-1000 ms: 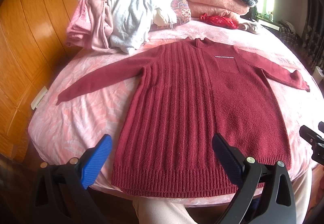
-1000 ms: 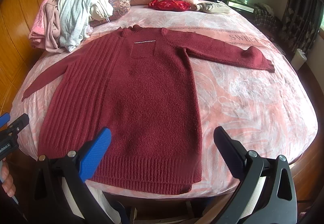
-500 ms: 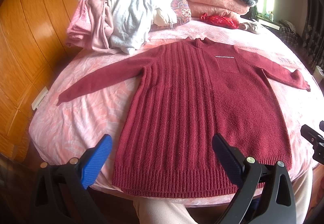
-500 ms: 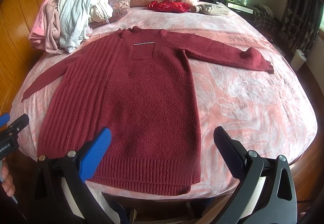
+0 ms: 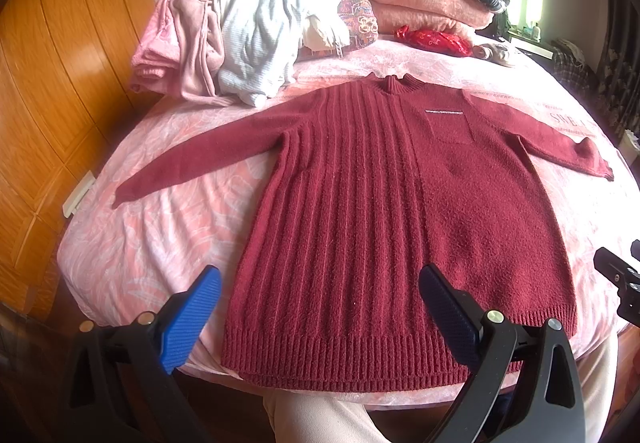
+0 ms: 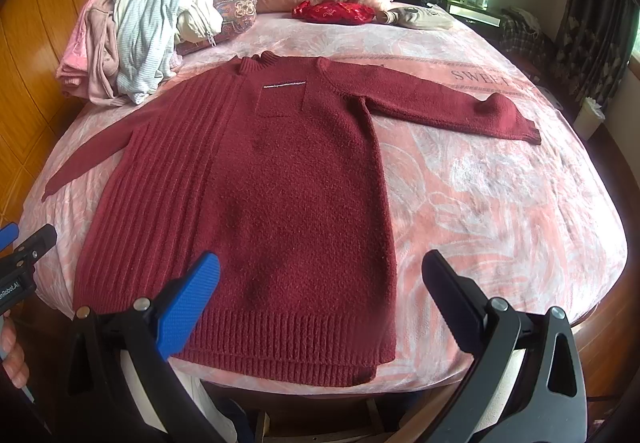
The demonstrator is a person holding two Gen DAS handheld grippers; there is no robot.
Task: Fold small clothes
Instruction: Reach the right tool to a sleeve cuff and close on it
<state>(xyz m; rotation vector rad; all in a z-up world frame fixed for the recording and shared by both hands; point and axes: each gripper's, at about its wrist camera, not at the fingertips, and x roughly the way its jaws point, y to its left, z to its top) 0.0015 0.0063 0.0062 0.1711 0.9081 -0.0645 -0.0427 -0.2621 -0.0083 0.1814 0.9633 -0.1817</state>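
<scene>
Maroon sweater lies flat, face up on bed, sleeves spread, hem at near edge. Left tongs wide, empty, above hem. Right tongs wide, empty, above hem's right corner. Clothes pile behind left sleeve.

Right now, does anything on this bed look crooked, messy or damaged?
The maroon sweater lies flat on the bed with both sleeves spread and no visible damage; only its hem corner dips unevenly by the bed's edge. The one messy spot is the unfolded pile of pink and white clothes heaped near the pillows. Both grippers are open and empty.
</scene>
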